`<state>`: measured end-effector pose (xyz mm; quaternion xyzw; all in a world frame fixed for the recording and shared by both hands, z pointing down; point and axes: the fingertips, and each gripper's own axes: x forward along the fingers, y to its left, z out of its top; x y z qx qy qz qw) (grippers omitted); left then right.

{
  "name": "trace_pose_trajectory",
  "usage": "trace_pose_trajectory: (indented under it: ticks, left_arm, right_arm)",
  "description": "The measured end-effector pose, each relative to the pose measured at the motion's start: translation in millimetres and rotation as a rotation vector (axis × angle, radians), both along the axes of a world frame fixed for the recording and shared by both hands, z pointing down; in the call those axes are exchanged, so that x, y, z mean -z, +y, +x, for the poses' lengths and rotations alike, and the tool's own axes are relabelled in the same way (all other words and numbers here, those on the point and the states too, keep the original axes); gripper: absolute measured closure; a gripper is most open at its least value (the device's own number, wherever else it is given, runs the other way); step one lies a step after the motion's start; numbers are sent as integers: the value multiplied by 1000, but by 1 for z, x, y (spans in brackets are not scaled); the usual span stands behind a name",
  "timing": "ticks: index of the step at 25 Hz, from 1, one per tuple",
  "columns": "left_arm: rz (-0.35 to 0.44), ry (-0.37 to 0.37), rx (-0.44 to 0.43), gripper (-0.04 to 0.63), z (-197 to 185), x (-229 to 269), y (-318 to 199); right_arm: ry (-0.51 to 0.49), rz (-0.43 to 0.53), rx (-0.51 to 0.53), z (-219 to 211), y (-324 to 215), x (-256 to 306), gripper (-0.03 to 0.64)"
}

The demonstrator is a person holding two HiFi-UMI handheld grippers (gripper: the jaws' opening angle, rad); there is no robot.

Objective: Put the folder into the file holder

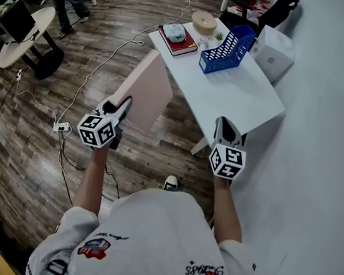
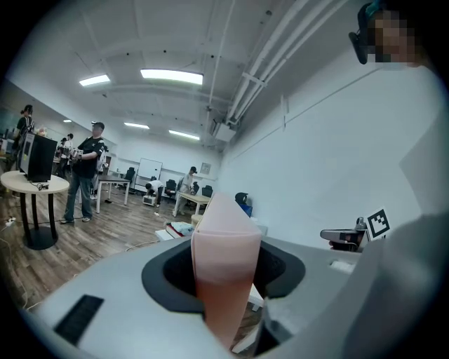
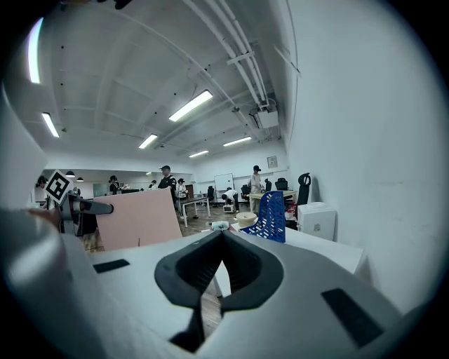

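Nothing legible anywhere. Found only coded black-and-white squares, not letters, on the cubes of the left claw [image 1: 123,103] and the right claw [image 1: 223,123]. Spotted cursive lettering in two emblems on the person's white T-shirt [image 1: 160,226], upside down from the head view and too small to make out.

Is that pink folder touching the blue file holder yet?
Apart. In the head view the pink folder hangs beside the white table, while the blue file holder stands on it, well away.
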<state>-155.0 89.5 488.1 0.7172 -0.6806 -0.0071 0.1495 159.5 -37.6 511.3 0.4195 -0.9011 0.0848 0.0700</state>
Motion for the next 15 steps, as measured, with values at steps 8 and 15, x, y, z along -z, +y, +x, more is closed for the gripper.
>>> trace_pose_trajectory:
  ticks: [8, 15]
  left_arm:
    - [42, 16, 28, 431, -7, 0, -55]
    - [50, 9, 3, 433, -26, -2, -108]
  right_arm:
    - [13, -7, 5, 1, -71, -7, 615]
    - [19, -27, -28, -10, -113, -19, 615]
